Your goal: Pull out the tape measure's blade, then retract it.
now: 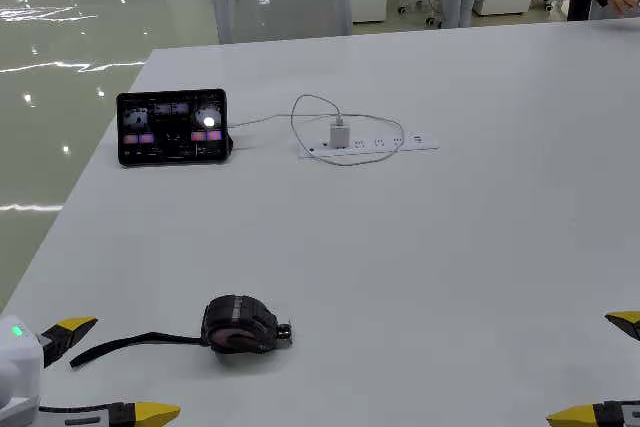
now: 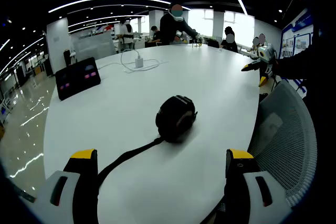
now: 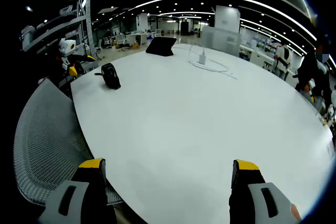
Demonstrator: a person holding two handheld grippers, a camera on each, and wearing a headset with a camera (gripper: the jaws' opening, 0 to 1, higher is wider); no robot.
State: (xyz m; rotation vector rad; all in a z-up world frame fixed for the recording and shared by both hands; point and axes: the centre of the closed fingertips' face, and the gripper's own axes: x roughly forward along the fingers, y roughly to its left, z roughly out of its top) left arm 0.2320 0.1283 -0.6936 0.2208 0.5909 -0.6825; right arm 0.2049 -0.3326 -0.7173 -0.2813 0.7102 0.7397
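The black, rounded tape measure (image 1: pixel 240 324) lies on the white tabletop (image 1: pixel 420 247) with no blade drawn out. Only a small end hook shows at the side of its case, and its black wrist strap (image 1: pixel 130 344) trails away from the opposite side. By this showing the task has not begun: both the pull-out and the retraction are left to do.

The left gripper (image 1: pixel 115 369), yellow-tipped and white-bodied, sits just beside the tape measure on the strap side. Its jaws are spread wide and hold nothing. In the left gripper view the strap runs from the tape measure (image 2: pixel 176 117) back between those jaws, and the case lies near, ahead of the left gripper (image 2: pixel 161 156).

The right gripper (image 1: pixel 598 367) is well apart from the tape measure, on its hook side, jaws likewise parted and empty. The right gripper view shows bare table between them.

Far beyond the tape measure stand a dark tablet (image 1: pixel 172 127) and a white power strip (image 1: pixel 370 144) with a looped cable.

I judge that one gripper must steady the case while the other takes the hook.
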